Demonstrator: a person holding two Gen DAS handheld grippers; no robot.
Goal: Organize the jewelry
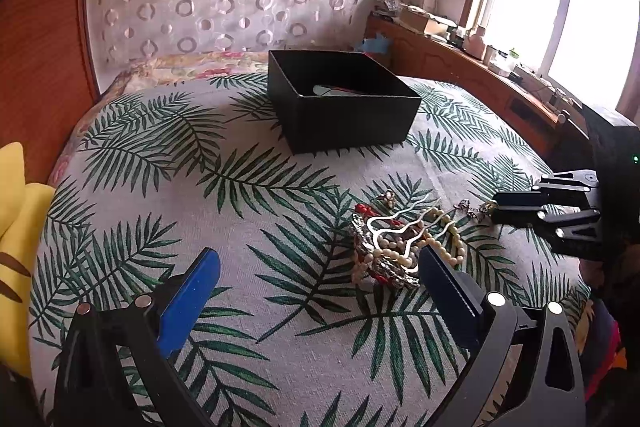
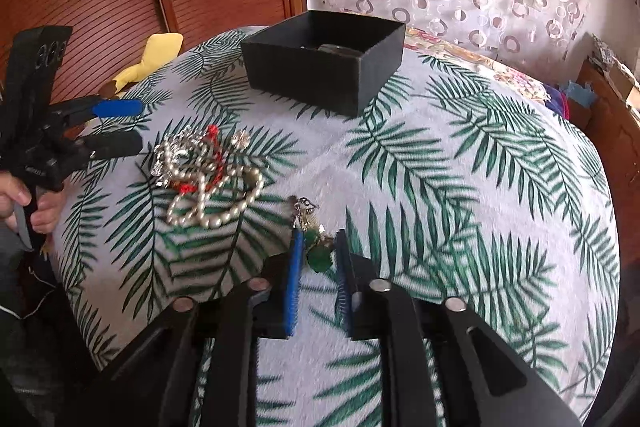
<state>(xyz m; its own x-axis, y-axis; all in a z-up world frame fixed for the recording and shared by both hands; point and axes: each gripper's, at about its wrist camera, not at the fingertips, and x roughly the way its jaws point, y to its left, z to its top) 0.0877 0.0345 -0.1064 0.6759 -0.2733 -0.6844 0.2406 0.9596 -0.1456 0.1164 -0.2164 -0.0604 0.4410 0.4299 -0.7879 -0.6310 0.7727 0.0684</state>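
Observation:
A black open box [image 1: 344,99] stands on the palm-leaf cloth, with a pale item inside; it also shows in the right wrist view [image 2: 320,61]. A jewelry pile [image 1: 404,247] of pearl necklace, red beads, silver pieces and a white hair fork lies in front of it, and shows in the right wrist view [image 2: 208,175]. My left gripper [image 1: 320,267] is open and empty just before the pile. My right gripper [image 2: 318,247] has its jaws narrowly apart around a green and silver dangling piece [image 2: 316,239] on the cloth. In the left wrist view the right gripper [image 1: 498,207] sits at that piece.
A yellow plush toy [image 1: 16,227] lies at the left edge of the bed. A wooden headboard shelf [image 1: 472,67] with small clutter runs under the window on the right. A patterned curtain hangs behind the box.

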